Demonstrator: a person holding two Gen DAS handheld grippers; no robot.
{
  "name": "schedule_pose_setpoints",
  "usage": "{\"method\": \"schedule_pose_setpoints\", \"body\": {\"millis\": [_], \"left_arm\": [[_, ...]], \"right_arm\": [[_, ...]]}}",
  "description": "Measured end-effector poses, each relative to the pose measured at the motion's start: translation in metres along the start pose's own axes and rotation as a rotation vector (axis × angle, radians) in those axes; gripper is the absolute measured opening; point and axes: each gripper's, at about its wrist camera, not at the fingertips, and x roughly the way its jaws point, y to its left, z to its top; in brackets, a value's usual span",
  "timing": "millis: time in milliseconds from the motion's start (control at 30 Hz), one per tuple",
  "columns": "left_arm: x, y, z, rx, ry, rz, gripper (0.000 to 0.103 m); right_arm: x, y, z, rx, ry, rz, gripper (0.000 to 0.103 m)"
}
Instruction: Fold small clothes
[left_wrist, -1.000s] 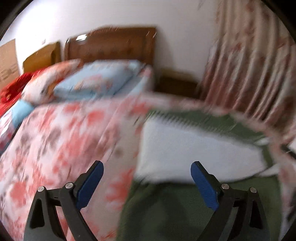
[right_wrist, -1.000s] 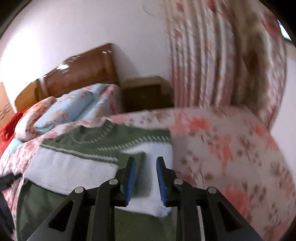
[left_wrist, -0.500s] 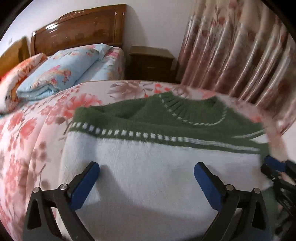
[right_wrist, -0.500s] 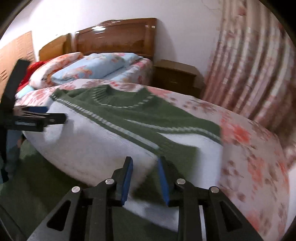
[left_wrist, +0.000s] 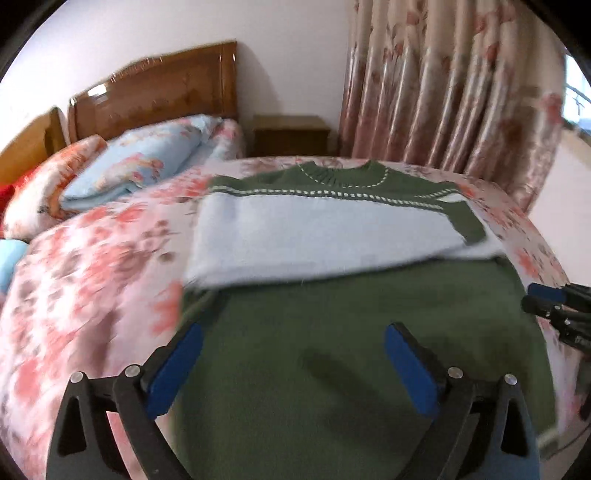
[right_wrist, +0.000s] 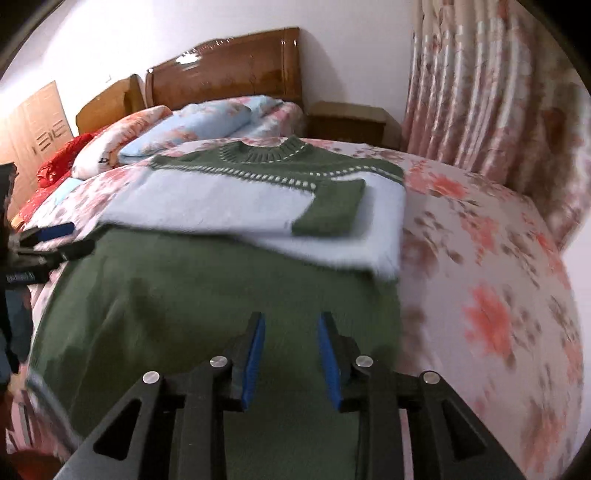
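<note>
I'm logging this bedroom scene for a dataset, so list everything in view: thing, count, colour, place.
sweater: 1, green and white, flat on the bed, both sleeves folded across the chest
bedspread: 1, pink floral, under the sweater
folded quilt: 1, light blue floral, near the headboard
pillow: 1, orange floral, left of the quilt
red cloth: 1, red, far left
headboard: 1, brown wood, against the wall
nightstand: 1, brown wood, beside the bed
curtain: 1, pink floral, right
left gripper: 1, black with blue pads, open wide over the hem
right gripper: 1, black with blue pads, slightly open, just been opening, holds nothing
</note>
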Motion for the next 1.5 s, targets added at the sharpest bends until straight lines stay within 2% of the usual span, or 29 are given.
{"method": "schedule_pose_setpoints", "body": {"millis": [167,300,400,533,667,767,967,1100,1200,1233,1400,1500], "left_arm": [[-0.069,0.034,-0.063,-0.075,-0.044,0.021,0.103],[-0.103,0.057,-0.108,-0.128,-0.05,0.003,0.103],[-0.113,0.064,-0.136,-0.128,-0.036,-0.018,0.103],[-0.114,0.067,-0.163,-0.16,-0.017,-0.066,0.103],[-0.107,0.059,-0.172,-0.194,-0.003,-0.16,0.103],[-0.1,0.053,-0.171,-0.209,0.011,-0.178,0.103],[-0.092,0.063,-0.176,-0.28,0.038,-0.191,0.103],[-0.089,0.06,-0.169,-0.314,0.039,-0.269,0.103],[-0.084,0.047,-0.161,-0.304,0.05,-0.316,0.103],[-0.082,0.042,-0.159,-0.295,0.053,-0.321,0.103],[-0.08,0.036,-0.159,-0.248,0.081,-0.245,0.103],[-0.083,0.048,-0.163,-0.289,0.092,-0.274,0.103]], "right_arm": [[-0.054,-0.007,-0.073,0.056,-0.011,0.031,0.03],[-0.084,-0.01,-0.128,0.129,0.013,0.114,0.03],[-0.09,-0.006,-0.154,0.156,0.061,0.198,0.03],[-0.084,0.003,-0.165,0.164,0.108,0.221,0.03],[-0.082,0.01,-0.171,0.195,0.125,0.277,0.03],[-0.079,0.012,-0.17,0.213,0.115,0.295,0.03],[-0.074,-0.001,-0.173,0.327,0.093,0.358,0.03],[-0.07,-0.01,-0.174,0.405,0.08,0.415,0.033],[-0.069,-0.007,-0.169,0.401,0.08,0.413,0.038],[-0.068,-0.006,-0.168,0.395,0.08,0.407,0.039],[-0.069,-0.005,-0.168,0.387,0.079,0.393,0.039],[-0.069,-0.01,-0.17,0.398,0.075,0.388,0.039]]}}
